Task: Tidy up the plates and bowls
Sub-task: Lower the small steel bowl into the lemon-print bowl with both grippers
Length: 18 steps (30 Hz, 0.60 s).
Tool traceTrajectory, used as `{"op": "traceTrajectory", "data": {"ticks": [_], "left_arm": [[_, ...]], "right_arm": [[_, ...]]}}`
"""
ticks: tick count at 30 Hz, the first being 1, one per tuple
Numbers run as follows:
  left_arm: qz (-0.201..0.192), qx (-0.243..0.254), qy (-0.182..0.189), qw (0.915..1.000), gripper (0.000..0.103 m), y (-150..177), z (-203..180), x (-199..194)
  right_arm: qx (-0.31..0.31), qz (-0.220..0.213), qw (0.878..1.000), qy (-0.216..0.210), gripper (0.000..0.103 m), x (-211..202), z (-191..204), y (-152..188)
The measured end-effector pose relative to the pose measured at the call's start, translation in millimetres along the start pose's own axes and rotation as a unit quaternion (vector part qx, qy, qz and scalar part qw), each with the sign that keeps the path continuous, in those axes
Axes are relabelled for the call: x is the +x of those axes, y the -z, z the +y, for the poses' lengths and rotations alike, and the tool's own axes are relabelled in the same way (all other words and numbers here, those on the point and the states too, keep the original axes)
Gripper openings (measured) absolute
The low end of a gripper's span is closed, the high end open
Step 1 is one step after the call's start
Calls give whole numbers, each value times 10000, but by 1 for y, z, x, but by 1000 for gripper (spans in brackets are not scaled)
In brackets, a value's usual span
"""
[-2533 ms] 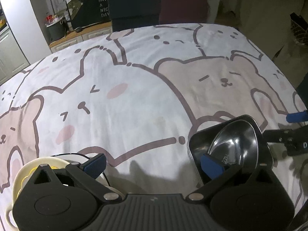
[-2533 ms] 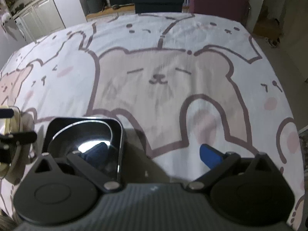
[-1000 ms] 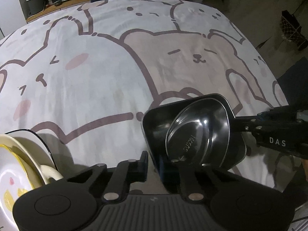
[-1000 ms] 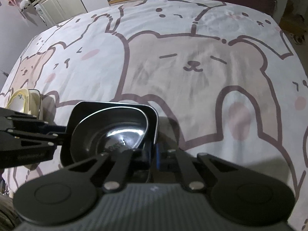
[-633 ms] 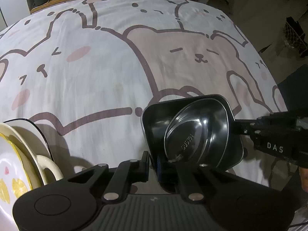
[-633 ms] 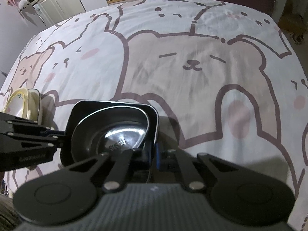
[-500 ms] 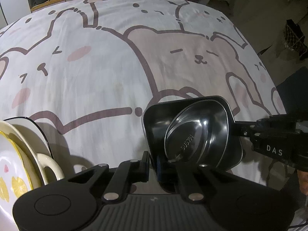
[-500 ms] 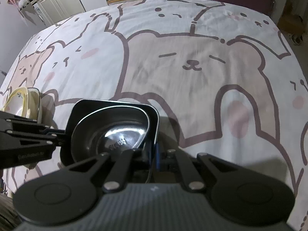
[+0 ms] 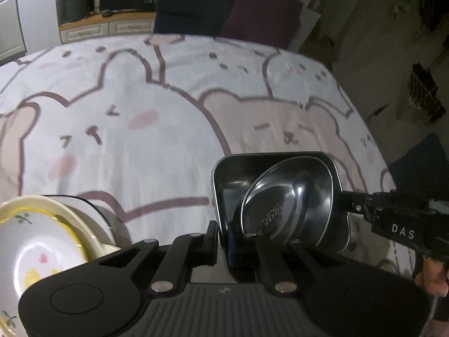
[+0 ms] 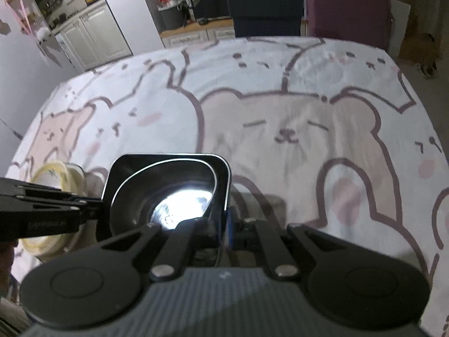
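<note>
The black square dish [image 9: 224, 179] carries a steel bowl [image 9: 283, 210] that leans tilted inside it. Both grippers hold this dish by its rim: the left gripper [image 9: 223, 241] has its jaws closed on the left wall, the right gripper [image 10: 224, 224] has its jaws closed on the right wall. The dish is above the desk with the bear-pattern cloth [image 9: 140, 146]. To the left stand cream plates [image 9: 42, 238].

Black square dish [image 9: 280, 168] with steel bowl [image 9: 283, 210] inside — now off the tablecloth [image 9: 140, 146], lifted by both grippers.
</note>
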State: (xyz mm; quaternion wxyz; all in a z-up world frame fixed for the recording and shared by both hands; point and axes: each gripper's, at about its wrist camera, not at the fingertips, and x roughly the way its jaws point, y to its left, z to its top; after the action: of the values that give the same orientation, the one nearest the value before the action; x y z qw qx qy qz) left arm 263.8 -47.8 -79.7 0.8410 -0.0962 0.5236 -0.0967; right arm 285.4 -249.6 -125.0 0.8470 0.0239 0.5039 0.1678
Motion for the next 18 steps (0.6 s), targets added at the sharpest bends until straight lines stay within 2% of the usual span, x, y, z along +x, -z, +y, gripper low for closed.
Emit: {"op": "traceTrajectory", "data": {"ticks": [8,18], "left_arm": [[-520,-316,3,9981,7,-3,32,-47],[-935,-854,-135,9919,7,14,84,-94]], "right_arm": [[-55,-371,9989,-287,5,-20,35,-18],[-235,-569,9949,-798,6,-26,90,-26]]}}
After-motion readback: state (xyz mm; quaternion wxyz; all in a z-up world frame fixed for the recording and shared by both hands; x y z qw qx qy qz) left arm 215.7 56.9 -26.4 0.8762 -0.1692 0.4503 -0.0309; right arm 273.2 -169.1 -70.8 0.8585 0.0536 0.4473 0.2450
